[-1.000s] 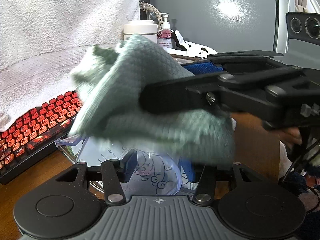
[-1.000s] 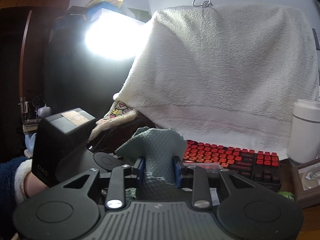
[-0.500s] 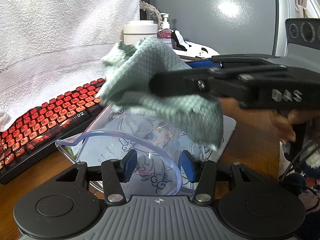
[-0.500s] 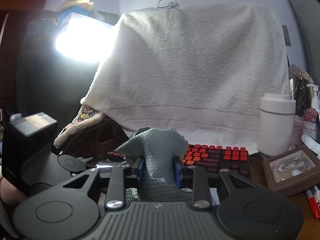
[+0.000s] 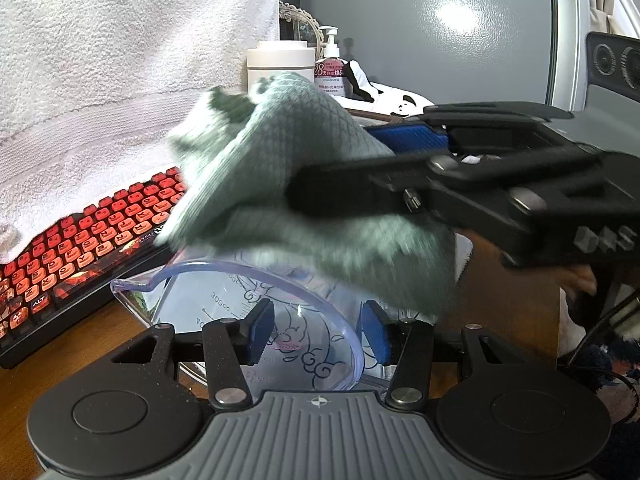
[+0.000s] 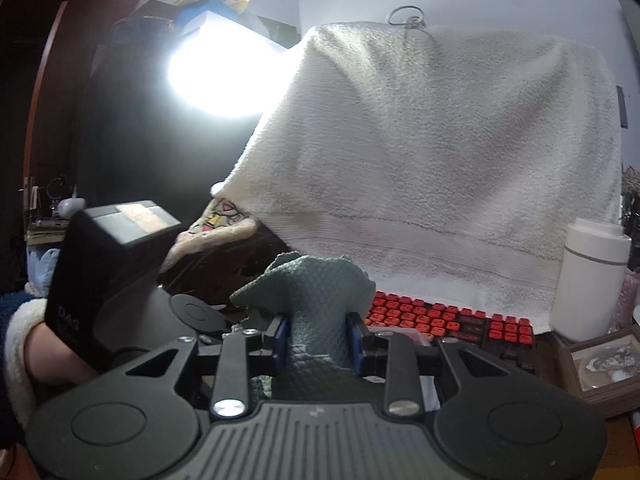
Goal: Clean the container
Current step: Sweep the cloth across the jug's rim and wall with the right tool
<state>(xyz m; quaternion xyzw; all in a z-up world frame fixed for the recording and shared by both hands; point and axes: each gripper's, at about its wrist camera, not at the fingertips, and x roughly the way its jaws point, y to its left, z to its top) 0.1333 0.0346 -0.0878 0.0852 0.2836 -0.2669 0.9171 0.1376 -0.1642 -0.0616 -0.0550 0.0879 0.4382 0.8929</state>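
A clear plastic measuring cup (image 5: 256, 312) with printed marks lies tilted, mouth toward my left wrist camera. My left gripper (image 5: 316, 332) is shut on its rim. My right gripper (image 6: 319, 338) is shut on a grey-green waffle cloth (image 6: 316, 292). In the left wrist view the right gripper (image 5: 304, 196) reaches in from the right and holds the cloth (image 5: 288, 184) over the cup's far rim, blurred by motion. The cup's far side is hidden by the cloth.
A black keyboard with red keys (image 5: 84, 232) lies on the wooden desk (image 5: 52, 368) at left. A white towel (image 6: 432, 152) hangs behind it. A white cylinder (image 5: 280, 64), a pump bottle (image 5: 330, 68) and a framed picture (image 6: 600, 364) stand further back.
The right gripper and cloth swept right and up off the cup, then back left and down over its rim. The left gripper and cup stayed put.
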